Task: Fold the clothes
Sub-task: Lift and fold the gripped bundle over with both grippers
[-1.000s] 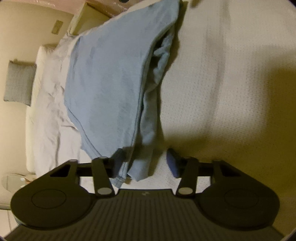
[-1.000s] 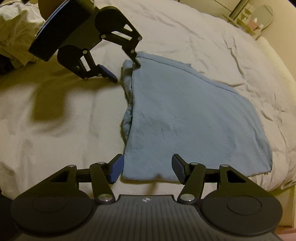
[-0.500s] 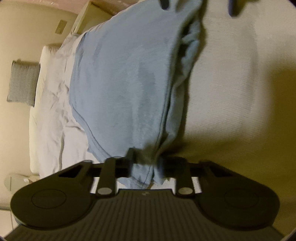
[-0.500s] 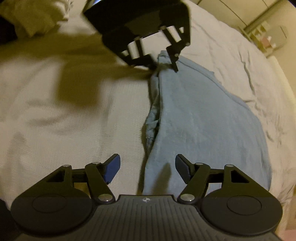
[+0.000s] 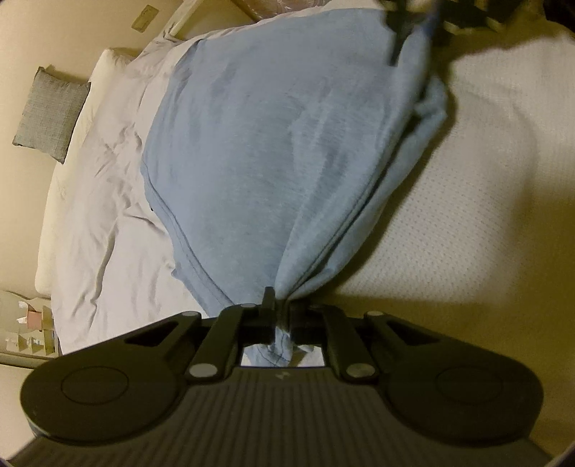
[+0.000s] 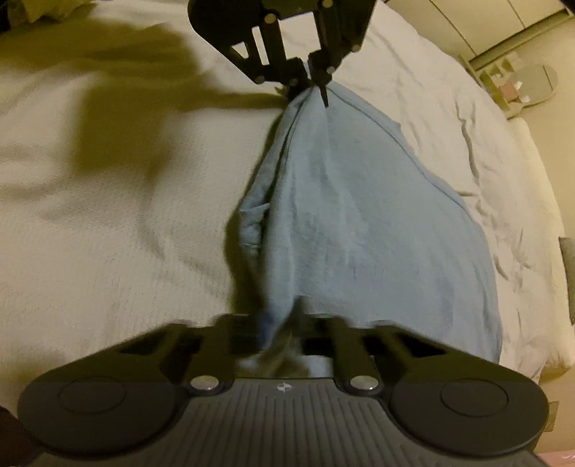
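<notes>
A light blue garment (image 5: 273, 143) (image 6: 359, 230) lies folded lengthwise on the bed. In the left wrist view my left gripper (image 5: 282, 309) is shut on one corner of its folded edge, the cloth bunched between the fingers. In the right wrist view my right gripper (image 6: 280, 327) is shut on the opposite corner of that edge, blurred by motion. Each gripper shows in the other's view: the left gripper (image 6: 312, 88) at the far end of the cloth, the right gripper (image 5: 413, 32) at the top edge. The folded edge runs taut between them, slightly raised.
The bed carries a cream textured blanket (image 6: 107, 233) and a wrinkled white sheet (image 5: 100, 222). A grey cushion (image 5: 50, 113) and white pillow lie at the headboard end. A bedside table with small items (image 6: 517, 84) stands beyond the mattress edge.
Both grippers were open beside the garment's edge a second ago. The left one shut on its corner first, then the right; the edge now stretches between them.
</notes>
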Tool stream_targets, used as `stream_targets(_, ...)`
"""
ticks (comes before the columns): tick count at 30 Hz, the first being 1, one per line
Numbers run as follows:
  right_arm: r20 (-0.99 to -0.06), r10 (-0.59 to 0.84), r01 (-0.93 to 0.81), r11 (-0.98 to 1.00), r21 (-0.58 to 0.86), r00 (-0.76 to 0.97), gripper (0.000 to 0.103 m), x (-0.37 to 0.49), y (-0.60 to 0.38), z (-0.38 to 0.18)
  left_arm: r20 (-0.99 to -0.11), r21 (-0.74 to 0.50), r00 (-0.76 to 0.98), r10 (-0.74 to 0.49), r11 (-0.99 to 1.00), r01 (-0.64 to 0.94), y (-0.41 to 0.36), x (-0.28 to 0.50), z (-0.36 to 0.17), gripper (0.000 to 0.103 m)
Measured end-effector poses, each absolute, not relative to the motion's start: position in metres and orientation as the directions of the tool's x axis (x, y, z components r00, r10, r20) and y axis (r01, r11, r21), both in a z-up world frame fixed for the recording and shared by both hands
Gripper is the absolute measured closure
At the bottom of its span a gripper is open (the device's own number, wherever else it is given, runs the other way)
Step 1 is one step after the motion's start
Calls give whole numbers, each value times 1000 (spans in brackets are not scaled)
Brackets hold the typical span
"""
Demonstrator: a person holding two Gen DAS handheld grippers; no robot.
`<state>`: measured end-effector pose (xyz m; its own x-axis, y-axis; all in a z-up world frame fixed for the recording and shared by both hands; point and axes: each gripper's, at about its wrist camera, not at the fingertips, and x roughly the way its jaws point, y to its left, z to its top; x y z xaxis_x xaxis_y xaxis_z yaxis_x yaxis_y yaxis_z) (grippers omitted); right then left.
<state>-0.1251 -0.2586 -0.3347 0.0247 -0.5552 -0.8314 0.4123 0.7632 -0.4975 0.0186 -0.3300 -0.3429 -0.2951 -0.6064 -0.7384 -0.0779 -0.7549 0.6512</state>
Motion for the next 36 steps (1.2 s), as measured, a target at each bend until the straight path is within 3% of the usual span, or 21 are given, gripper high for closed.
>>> stream_targets(13, -853, -504, 534, 764, -364, 140, 100, -146, -266, -251, -738, 649, -328, -589, -753, -108, -314, 25, -278, 99)
stream_targets(25, -826, -500, 786, 607, -119, 261, 101, -249, -391, -166, -707, 690, -341, -620, -710, -139, -419, -59, -203, 99)
stream_targets(30, -817, -499, 854, 519, -15, 289, 101, -318, -467, -166, -739, 659, -327, -589, -732, -171, -483, -120, -200, 99)
stream_targets(36, -847, -406, 880, 454, 138, 343, 101, -393, -539, -210, -811, 569, -302, -500, -795, -212, -560, -190, -229, 99)
